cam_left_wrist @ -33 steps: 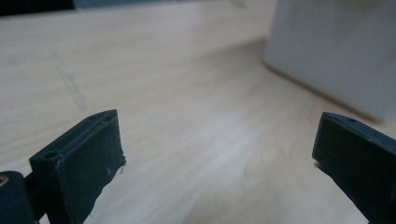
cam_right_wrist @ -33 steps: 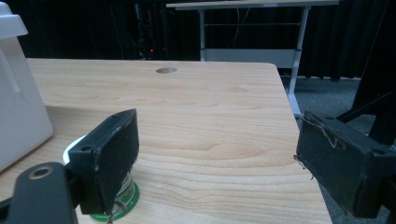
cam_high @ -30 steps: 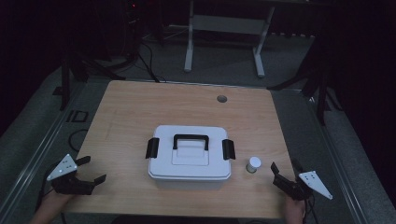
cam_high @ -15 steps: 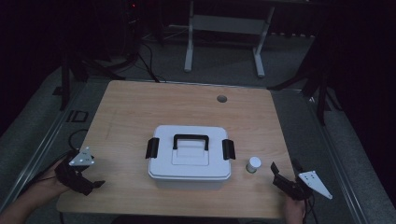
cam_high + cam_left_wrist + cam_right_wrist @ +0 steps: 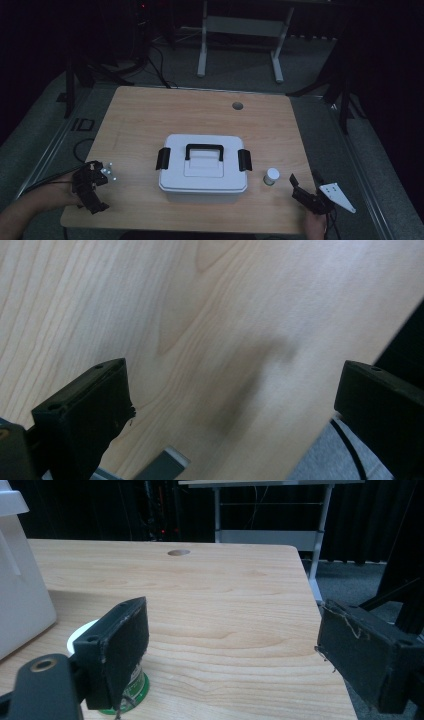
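A white box (image 5: 202,175) with a black handle (image 5: 204,149) and two black side latches sits shut at the table's middle. A small white bottle (image 5: 272,176) stands just right of it. My left gripper (image 5: 92,192) hovers over the table's front-left corner, tipped down at the wood. Its jaws are wide apart around bare table (image 5: 235,410). My right gripper (image 5: 304,184) is near the front-right edge, open and empty (image 5: 230,645). It points along the table, and the bottle (image 5: 82,634) is partly hidden behind its left jaw. The box's side (image 5: 20,595) shows at the left.
The wooden table (image 5: 150,115) has a round cable hole (image 5: 237,105) at the back right. Beyond the table stands a metal frame (image 5: 240,30) on a grey floor. Cables trail off the table's left side. The table's front edge runs right beside my left gripper.
My left gripper has shifted right over the table corner and rolled, so its jaws now tip down at the wood. The right gripper, box and bottle have stayed put.
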Demonstrator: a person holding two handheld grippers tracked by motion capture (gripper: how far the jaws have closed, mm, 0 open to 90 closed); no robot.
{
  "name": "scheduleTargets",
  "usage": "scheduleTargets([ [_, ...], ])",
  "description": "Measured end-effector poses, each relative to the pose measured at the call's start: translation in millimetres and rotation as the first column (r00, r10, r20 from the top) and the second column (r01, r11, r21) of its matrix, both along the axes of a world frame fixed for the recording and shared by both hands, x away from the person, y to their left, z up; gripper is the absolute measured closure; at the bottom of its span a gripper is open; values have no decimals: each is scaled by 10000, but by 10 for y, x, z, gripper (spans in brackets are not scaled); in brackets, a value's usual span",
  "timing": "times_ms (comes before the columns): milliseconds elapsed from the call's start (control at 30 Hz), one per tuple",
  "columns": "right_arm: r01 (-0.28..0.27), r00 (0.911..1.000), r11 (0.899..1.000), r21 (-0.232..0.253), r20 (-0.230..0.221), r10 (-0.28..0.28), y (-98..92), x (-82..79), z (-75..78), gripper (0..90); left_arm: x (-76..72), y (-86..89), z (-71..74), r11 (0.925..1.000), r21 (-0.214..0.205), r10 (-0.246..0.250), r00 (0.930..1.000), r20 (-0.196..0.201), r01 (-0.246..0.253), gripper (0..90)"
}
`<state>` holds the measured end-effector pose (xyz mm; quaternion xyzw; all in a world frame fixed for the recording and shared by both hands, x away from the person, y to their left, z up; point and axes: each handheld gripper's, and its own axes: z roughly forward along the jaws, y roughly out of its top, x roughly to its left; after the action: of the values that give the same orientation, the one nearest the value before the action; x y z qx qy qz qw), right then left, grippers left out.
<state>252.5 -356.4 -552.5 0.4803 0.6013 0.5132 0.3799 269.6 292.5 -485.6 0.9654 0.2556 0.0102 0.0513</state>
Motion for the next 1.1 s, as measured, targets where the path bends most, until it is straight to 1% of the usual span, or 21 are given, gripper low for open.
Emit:
scheduleTargets([
  [33, -7, 10000, 10000, -3, -5, 7, 1, 1, 0, 128, 2, -12, 12, 10000, -10, -17, 9999, -118, 17, 10],
  [67, -6, 10000, 10000, -24, -9, 6, 2, 2, -1, 128, 14, -49, 36, 9995, 296, -82, 9995, -314, 92, 11],
  [100, -6, 10000, 10000, -24, -9, 6, 2, 2, -1, 128, 14, -49, 36, 9995, 296, -82, 9995, -314, 92, 10],
  [133, -3, 10000, 10000, -25, -10, 3, 2, 2, 0, 128, 16, -78, 46, 9978, 622, -221, 9989, -415, 247, 10],
  [167, -20, 10000, 10000, -15, -11, 20, 2, 1, -1, 128, 17, -87, 49, 9970, 724, -257, 9987, -443, 289, 10],
  [200, -19, 10000, 10000, -19, -9, 19, 2, 2, -1, 128, 25, -107, 55, 9957, 873, -259, 9968, -756, 324, 11],
  [233, -28, 10000, 10000, -12, -9, 28, 3, 2, -1, 128, 24, -121, 56, 9943, 995, -294, 9960, -842, 377, 10],
  [267, -37, 10000, 10000, -27, -7, 37, 5, 3, -1, 128, 27, -146, 61, 9897, 1324, -425, 9946, -946, 549, 11],
  [400, -45, 10000, 10000, -28, -11, 45, 5, 3, -1, 128, 49, -214, 82, 9796, 1869, -468, 9887, -1424, 733, 11],
  [467, -39, 10000, 10000, -28, -24, 39, 5, 4, -2, 128, 60, -251, 108, 9724, 2166, -550, 9872, -1499, 871, 11],
  [500, -39, 10000, 10000, -28, -24, 39, 5, 4, -2, 128, 70, -262, 120, 9710, 2216, -540, 9854, -1614, 895, 11],
  [633, -70, 10000, 10000, -27, -22, 70, 5, 4, -2, 128, 93, -343, 186, 9553, 2696, -759, 9820, -1727, 1212, 11],
  [667, -69, 10000, 10000, -30, -19, 69, 5, 4, -2, 128, 105, -373, 223, 9538, 2739, -744, 9804, -1824, 1234, 11],
  [733, -65, 10000, 10000, -26, -8, 65, 4, 3, -1, 128, 112, -404, 273, 9482, 2861, -897, 9803, -1759, 1381, 11],
  [767, -73, 10000, 10000, -17, -11, 73, 3, 3, -1, 128, 122, -418, 310, 9508, 2781, -881, 9800, -1783, 1361, 11],
  [833, -82, 10000, 10000, -27, 1, 82, 3, 3, -1, 128, 134, -447, 387, 9536, 2651, -1030, 9819, -1588, 1428, 11],
  [867, -79, 10000, 10000, -20, -12, 79, 4, 2, -1, 128, 145, -468, 447, 9600, 2451, -977, 9824, -1593, 1352, 17],
  [933, -66, 10000, 9999, -91, -36, 65, 9, 5, -3, 128, 168, -533, 551, 9619, 2286, -1172, 9816, -1508, 1499, 30],
  [1033, -72, 10000, 9999, -137, -39, 72, 16, 6, -3, 128, 187, -586, 611, 9607, 2260, -1304, 9807, -1456, 1613, 30],
  [1067, -79, 10000, 9999, -132, -33, 79, 17, 6, -2, 128, 200, -616, 653, 9651, 2083, -1274, 9793, -1572, 1590, 30],
  [1100, -81, 10000, 9999, -120, -42, 81, 14, 6, -3, 128, 206, -637, 678, 9650, 2058, -1326, 9793, -1529, 1628, 30],
])
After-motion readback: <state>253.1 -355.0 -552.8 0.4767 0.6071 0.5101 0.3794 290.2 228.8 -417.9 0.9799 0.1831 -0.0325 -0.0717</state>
